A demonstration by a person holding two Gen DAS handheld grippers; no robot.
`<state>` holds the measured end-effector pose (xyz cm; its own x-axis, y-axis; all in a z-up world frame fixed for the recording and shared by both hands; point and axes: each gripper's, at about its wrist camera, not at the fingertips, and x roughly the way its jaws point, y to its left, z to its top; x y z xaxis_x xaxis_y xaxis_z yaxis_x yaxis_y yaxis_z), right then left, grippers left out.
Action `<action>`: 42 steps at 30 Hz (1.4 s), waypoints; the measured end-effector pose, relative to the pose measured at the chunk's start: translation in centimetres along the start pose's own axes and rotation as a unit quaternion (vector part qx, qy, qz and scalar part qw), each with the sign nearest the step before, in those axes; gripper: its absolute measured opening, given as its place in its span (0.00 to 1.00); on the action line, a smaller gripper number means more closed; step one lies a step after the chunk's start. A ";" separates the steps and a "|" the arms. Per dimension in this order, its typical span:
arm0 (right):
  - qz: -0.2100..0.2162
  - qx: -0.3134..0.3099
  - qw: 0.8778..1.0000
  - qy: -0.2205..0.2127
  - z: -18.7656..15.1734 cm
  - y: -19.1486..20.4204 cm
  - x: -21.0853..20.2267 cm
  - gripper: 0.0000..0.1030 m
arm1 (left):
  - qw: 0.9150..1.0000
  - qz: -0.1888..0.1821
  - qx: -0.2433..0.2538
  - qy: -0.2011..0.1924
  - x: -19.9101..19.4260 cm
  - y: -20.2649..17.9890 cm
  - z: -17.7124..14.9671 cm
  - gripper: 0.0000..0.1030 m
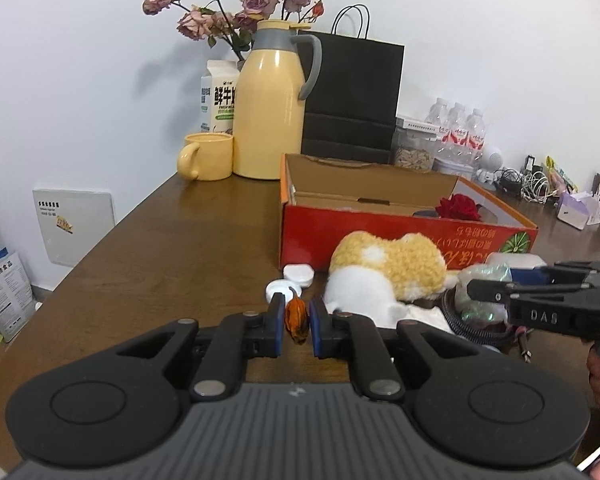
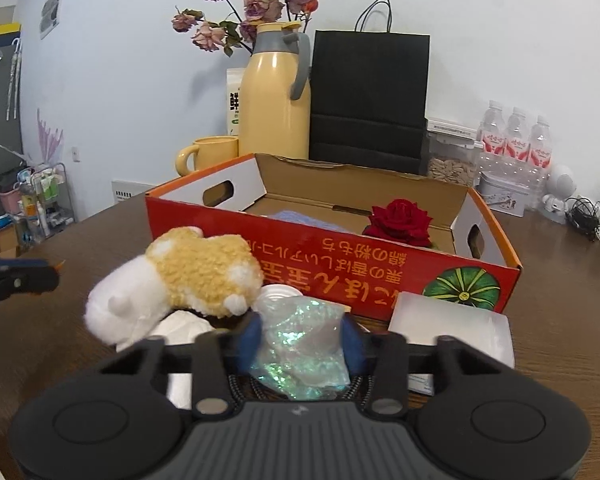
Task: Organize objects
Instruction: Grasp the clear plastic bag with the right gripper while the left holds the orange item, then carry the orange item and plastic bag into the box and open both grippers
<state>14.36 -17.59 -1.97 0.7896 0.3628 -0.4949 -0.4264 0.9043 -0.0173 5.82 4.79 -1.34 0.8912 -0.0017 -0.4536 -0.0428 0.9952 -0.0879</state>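
Observation:
My left gripper is shut on a small orange-brown object held just above the wooden table. My right gripper is shut on a crinkly iridescent bag, with both blue pads against its sides. In the left wrist view that bag shows at the right. A yellow and white plush toy lies between the two grippers, in front of the open red cardboard box. Inside the box lie a red rose and a blue cloth.
A translucent white case sits right of the bag; two small white cases lie ahead of the left gripper. Behind the box stand a yellow thermos, mug, black paper bag, water bottles and tangled cables.

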 end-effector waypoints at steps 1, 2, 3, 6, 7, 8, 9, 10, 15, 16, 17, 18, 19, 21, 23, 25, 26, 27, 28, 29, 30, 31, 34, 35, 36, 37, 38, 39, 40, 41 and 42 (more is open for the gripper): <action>0.002 0.001 1.000 -0.001 0.0 -0.1 -0.1 0.32 | 1.000 -0.002 0.000 -0.002 0.1 -0.1 0.2 0.13; 0.003 0.000 1.000 -0.001 0.0 -0.1 -0.1 0.31 | 1.000 -0.003 0.000 -0.004 0.2 -0.2 0.4 0.13; 0.004 0.001 1.000 -0.004 0.0 -0.2 -0.2 0.30 | 1.000 -0.005 -0.001 -0.005 0.3 -0.4 0.6 0.13; 0.007 0.004 1.000 -0.014 0.1 -0.5 -0.6 0.28 | 1.000 -0.011 0.000 -0.013 0.7 -0.8 1.2 0.13; 0.007 0.004 1.000 -0.019 0.2 -0.6 -0.8 0.28 | 1.000 -0.013 0.002 -0.016 0.8 -0.9 1.5 0.13; 0.006 0.005 1.000 -0.023 0.4 -0.6 -0.9 0.28 | 1.000 -0.015 0.003 -0.019 0.9 -1.1 1.8 0.13; 0.005 0.007 1.000 -0.028 0.6 -0.8 -1.1 0.28 | 1.000 -0.016 0.004 -0.022 1.1 -1.2 2.1 0.13; 0.002 0.007 0.999 -0.035 0.9 -0.9 -1.3 0.28 | 0.999 -0.018 0.004 -0.026 1.2 -1.4 2.4 0.13; -0.012 0.013 0.997 -0.077 2.7 -2.0 -2.3 0.27 | 0.998 -0.031 0.011 -0.050 1.9 -2.6 4.5 0.13; -0.013 0.014 0.996 -0.087 3.3 -2.2 -2.4 0.27 | 0.998 -0.033 0.014 -0.056 2.1 -2.9 5.1 0.13; -0.013 0.013 0.996 -0.092 3.7 -2.4 -2.4 0.27 | 0.997 -0.035 0.015 -0.061 2.3 -3.3 5.6 0.13; -0.015 0.012 0.995 -0.099 4.2 -2.6 -2.4 0.27 | 0.997 -0.037 0.016 -0.065 2.6 -3.6 6.2 0.13; -0.017 0.011 0.994 -0.105 4.8 -2.8 -2.2 0.27 | 0.997 -0.039 0.016 -0.070 2.9 -3.9 6.7 0.13; -0.018 0.011 0.993 -0.116 5.8 -3.1 -1.9 0.27 | 0.996 -0.041 0.016 -0.077 3.7 -4.5 7.8 0.13; -0.019 0.011 0.992 -0.124 6.8 -3.3 -1.2 0.27 | 0.995 -0.044 0.014 -0.085 4.6 -5.1 9.0 0.13; -0.021 0.014 0.991 -0.130 7.8 -3.6 -0.4 0.27 | 0.995 -0.048 0.013 -0.091 5.5 -5.6 10.2 0.13; -0.023 0.016 0.991 -0.133 8.2 -3.7 0.1 0.27 | 0.994 -0.049 0.013 -0.093 6.2 -6.0 10.8 0.13; -0.023 0.019 0.991 -0.133 8.7 -3.9 0.7 0.27 | 0.994 -0.049 0.012 -0.094 6.7 -6.2 11.3 0.13; -0.024 0.021 0.991 -0.133 9.1 -4.0 1.3 0.27 | 0.994 -0.051 0.011 -0.095 7.4 -6.4 11.9 0.13; -0.025 0.024 0.991 -0.133 9.5 -4.2 2.0 0.27 | 0.994 -0.052 0.009 -0.094 8.1 -6.7 12.4 0.13; -0.024 0.027 0.991 -0.132 9.8 -4.4 2.7 0.27 | 0.994 -0.050 0.008 -0.093 8.9 -6.9 12.8 0.13; -0.023 0.030 0.991 -0.129 10.0 -4.5 3.4 0.27 | 0.995 -0.048 0.006 -0.091 9.7 -7.1 13.1 0.13; -0.022 0.038 0.992 -0.117 10.5 -5.0 5.8 0.27 | 0.996 -0.037 -0.002 -0.080 12.4 -7.3 14.0 0.13; -0.021 0.042 0.992 -0.114 10.5 -5.2 6.6 0.27 | 0.997 -0.033 -0.006 -0.074 13.3 -7.3 14.1 0.13; -0.019 0.047 0.993 -0.110 10.4 -5.5 7.4 0.27 | 0.997 -0.028 -0.011 -0.069 14.2 -7.2 14.1 0.13; -0.018 0.050 0.993 -0.104 10.2 -5.6 8.1 0.27 | 0.998 -0.021 -0.014 -0.060 15.3 -7.1 14.1 0.13; -0.017 0.051 0.994 -0.094 9.9 -5.8 8.8 0.27 | 0.999 -0.015 -0.013 -0.050 16.1 -7.0 14.1 0.13; -0.017 0.051 0.995 -0.086 9.7 -6.0 9.4 0.27 | 0.999 -0.012 -0.011 -0.037 16.9 -6.9 13.9 0.13; -0.016 0.053 0.995 -0.080 9.5 -6.2 9.8 0.27 | 0.999 -0.012 -0.012 -0.028 17.5 -6.7 13.6 0.13; -0.016 0.055 0.995 -0.078 9.4 -6.2 10.1 0.27 | 1.000 -0.012 -0.013 -0.019 18.0 -6.5 13.4 0.13; -0.016 0.057 0.995 -0.077 9.4 -6.3 10.2 0.27 | 1.000 -0.011 -0.013 -0.013 18.3 -6.4 13.2 0.13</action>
<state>29.23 -17.44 1.23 0.8635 0.3563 -0.3569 -0.3546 0.9322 0.0726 28.39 -0.34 2.64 0.9036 -0.0197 -0.4279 -0.0352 0.9921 -0.1200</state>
